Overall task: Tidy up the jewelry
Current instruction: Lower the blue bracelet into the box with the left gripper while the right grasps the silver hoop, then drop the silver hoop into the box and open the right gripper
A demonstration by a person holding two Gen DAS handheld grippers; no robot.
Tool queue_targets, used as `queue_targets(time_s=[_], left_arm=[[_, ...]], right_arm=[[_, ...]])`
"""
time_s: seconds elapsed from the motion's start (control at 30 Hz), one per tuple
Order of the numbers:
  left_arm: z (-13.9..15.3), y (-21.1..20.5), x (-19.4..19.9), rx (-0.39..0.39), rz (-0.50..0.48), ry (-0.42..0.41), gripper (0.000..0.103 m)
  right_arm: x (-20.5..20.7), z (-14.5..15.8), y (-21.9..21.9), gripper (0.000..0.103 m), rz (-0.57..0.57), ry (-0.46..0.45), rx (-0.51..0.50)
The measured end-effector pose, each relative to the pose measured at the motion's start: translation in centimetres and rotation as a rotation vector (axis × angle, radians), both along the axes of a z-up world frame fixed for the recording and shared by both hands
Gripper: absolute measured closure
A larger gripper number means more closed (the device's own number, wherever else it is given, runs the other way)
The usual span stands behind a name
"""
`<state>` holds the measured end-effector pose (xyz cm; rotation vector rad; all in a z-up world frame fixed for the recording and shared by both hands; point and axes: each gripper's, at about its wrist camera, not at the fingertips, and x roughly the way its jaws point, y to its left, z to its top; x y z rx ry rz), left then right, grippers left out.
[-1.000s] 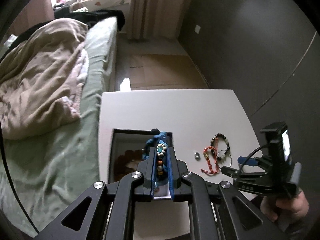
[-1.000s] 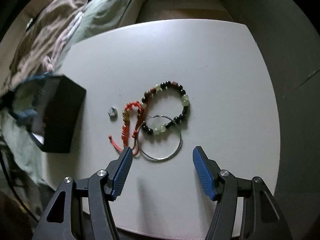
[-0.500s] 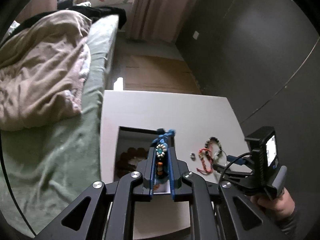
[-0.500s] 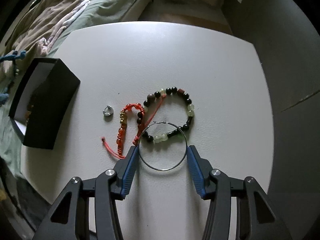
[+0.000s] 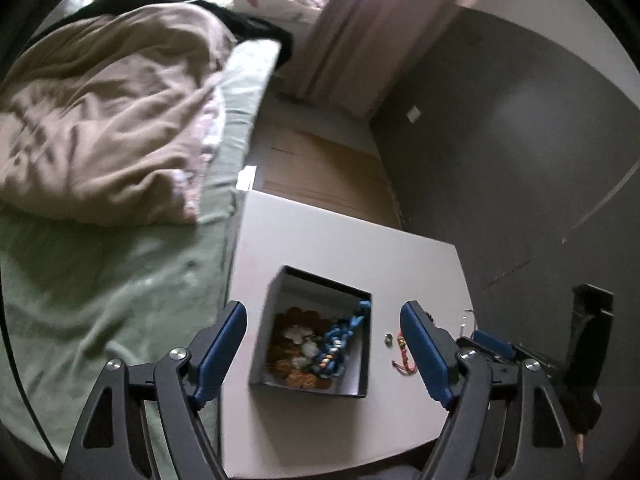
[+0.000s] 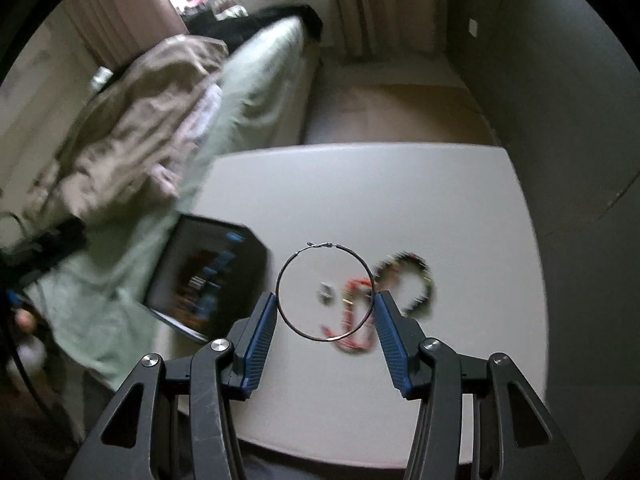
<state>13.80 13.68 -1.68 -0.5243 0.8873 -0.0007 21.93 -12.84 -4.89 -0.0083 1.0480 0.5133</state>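
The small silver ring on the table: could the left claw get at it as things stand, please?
Probably yes. The left claw is open and empty above the black box, and the small silver ring lies bare on the white table just right of the box, with nothing covering it.

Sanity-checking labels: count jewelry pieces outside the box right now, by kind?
Hoop earring, gripped by the right gripper: 1
Bracelets, red cord bracelet and dark beaded bracelet: 2
Small ring: 1
Total: 4 outside the box.
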Motion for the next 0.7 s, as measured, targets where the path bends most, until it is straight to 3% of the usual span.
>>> queue_targets(time_s=[0.2,0.33,0.37,0.4,0.47,0.7], left_arm=[[0.5,2.6,-2.1,-0.012,0.061,-0.010,0.023],[1.0,4.4,-3.6,-0.034,0.110,-0.023,0.023],[1.1,4.7,-3.8,-0.033,0.117,-0.025,0.023],[1.2,5.0,-4.1,-0.029,0.128,-0.025,0.023],[1.5,5.1,-4.5,-0.022,0.133,-0.026,0.023],[1.8,3.4,-3.9,0.003,0.097,-0.032,0.023]], right_arm=[[-0.7,2.0,4.0,0.052,0.088,0.005,0.212],[0.0,2.1,6.6,0.051,0.154,0.037,0.295],[0.3,2.0,7.1,0.044,0.194,0.076,0.334],[0.6,2.0,7.4,0.038,0.205,0.117,0.338],[1.2,2.2,7.5,0.015,0.203,0.162,0.336],[1.0,3.2,4.8,0.015,0.183,0.087,0.312]])
